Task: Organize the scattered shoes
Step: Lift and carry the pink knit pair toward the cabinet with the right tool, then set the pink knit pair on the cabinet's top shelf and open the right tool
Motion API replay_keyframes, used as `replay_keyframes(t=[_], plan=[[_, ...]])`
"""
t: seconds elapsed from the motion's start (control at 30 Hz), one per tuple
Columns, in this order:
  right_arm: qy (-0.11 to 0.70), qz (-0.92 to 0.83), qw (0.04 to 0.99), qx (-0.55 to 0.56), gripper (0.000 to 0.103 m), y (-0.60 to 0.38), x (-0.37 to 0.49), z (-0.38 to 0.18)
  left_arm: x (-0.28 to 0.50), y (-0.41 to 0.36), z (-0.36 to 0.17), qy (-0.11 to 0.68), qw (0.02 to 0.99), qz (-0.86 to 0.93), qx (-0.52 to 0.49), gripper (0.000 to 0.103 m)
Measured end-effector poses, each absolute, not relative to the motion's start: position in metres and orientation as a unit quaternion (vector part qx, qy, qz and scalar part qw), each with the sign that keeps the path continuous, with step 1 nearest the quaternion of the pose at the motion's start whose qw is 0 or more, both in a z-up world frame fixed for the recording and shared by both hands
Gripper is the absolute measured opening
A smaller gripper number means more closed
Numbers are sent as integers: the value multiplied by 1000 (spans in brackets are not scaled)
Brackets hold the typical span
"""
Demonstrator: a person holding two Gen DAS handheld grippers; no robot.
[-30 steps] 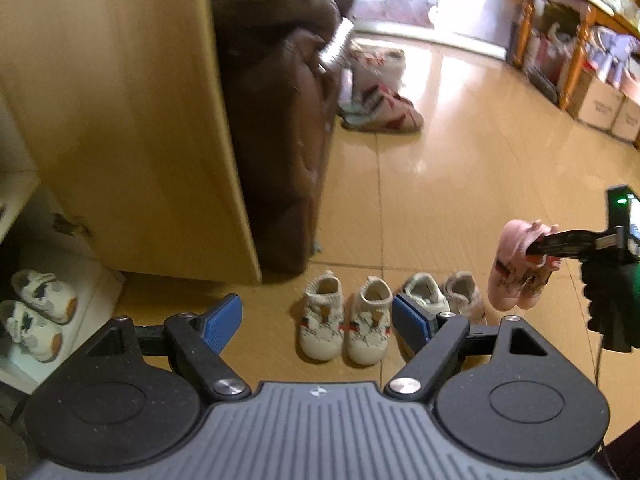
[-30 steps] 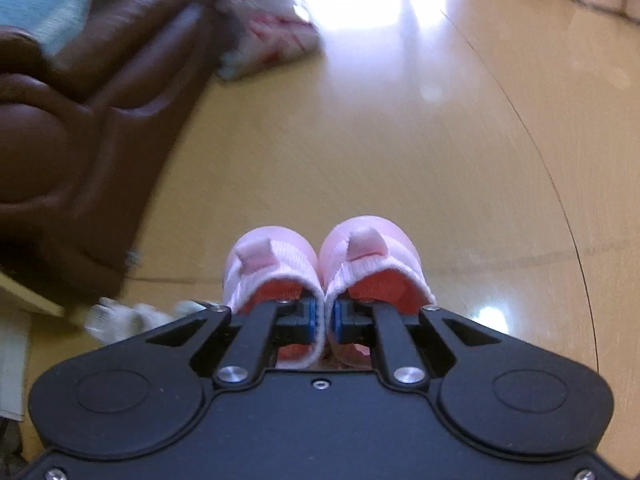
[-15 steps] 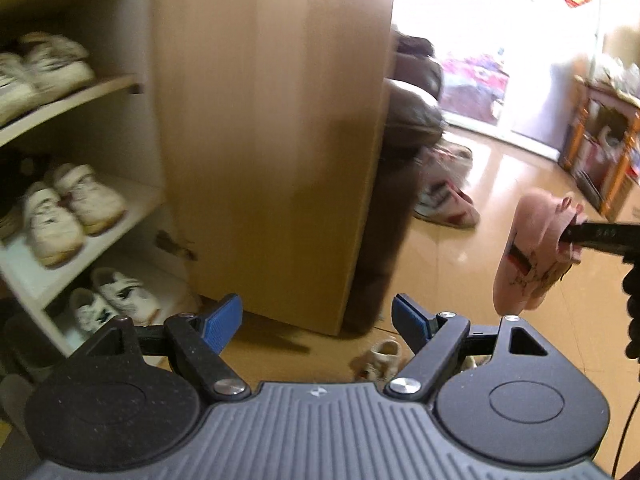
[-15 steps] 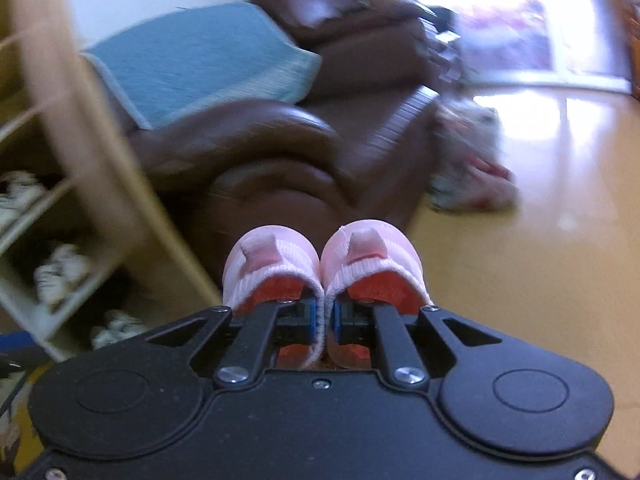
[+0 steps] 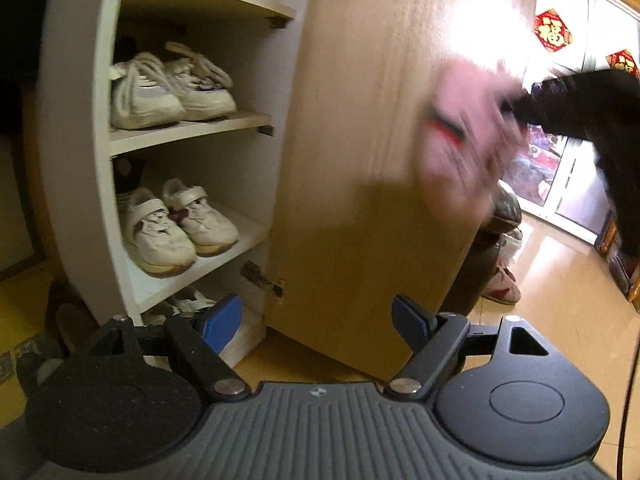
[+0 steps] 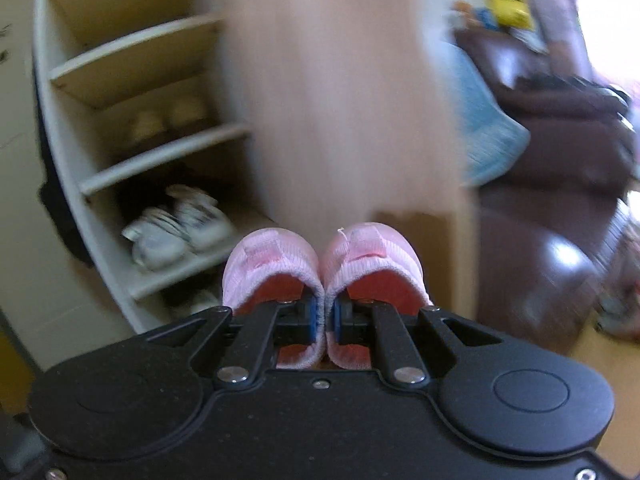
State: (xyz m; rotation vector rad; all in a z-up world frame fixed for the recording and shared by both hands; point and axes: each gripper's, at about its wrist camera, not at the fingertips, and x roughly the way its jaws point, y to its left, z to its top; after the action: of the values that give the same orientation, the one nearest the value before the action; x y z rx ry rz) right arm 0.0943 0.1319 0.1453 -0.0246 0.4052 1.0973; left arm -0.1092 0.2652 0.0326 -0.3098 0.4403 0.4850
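My right gripper (image 6: 325, 316) is shut on a pair of small pink shoes (image 6: 276, 268), pinching their two inner collars together, toes pointing away. In the left wrist view the same pink shoes (image 5: 460, 140) show as a blur in the air at the right, in front of the wooden cabinet door (image 5: 380, 120). My left gripper (image 5: 316, 320) stands open with nothing between its blue pads, low in front of the open shoe cabinet (image 5: 80, 160). White sneakers (image 5: 172, 84) sit on its upper shelf, another white pair (image 5: 176, 224) on the shelf below.
The open wooden cabinet door (image 6: 340, 92) stands straight ahead of the pink shoes. A brown sofa (image 6: 560, 184) with a blue cloth (image 6: 488, 136) is to the right. Red-and-white shoes (image 5: 502, 286) lie on the floor behind the door. Two upper shelves (image 6: 132, 64) look bare.
Both grippers rose from the floor and swung left toward the shoe cabinet. The pink shoes stayed clamped in the right gripper and now hang higher, before the cabinet door. The floor shoes left view.
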Motion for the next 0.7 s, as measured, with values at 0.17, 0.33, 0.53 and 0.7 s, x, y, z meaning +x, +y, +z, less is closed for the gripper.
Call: replay_keyframes(t=[0.17, 0.33, 0.53, 0.7], plan=[[150, 574, 803, -45, 8, 211, 71, 211, -116, 279, 30, 218, 931, 242, -167, 82], [122, 612, 777, -81, 8, 280, 54, 259, -121, 285, 30, 215, 931, 237, -176, 82], [109, 628, 763, -104, 8, 343, 42, 288, -126, 298, 28, 217, 926, 239, -194, 82], [108, 636, 755, -119, 8, 390, 37, 297, -131, 308, 28, 216, 923, 241, -208, 82]])
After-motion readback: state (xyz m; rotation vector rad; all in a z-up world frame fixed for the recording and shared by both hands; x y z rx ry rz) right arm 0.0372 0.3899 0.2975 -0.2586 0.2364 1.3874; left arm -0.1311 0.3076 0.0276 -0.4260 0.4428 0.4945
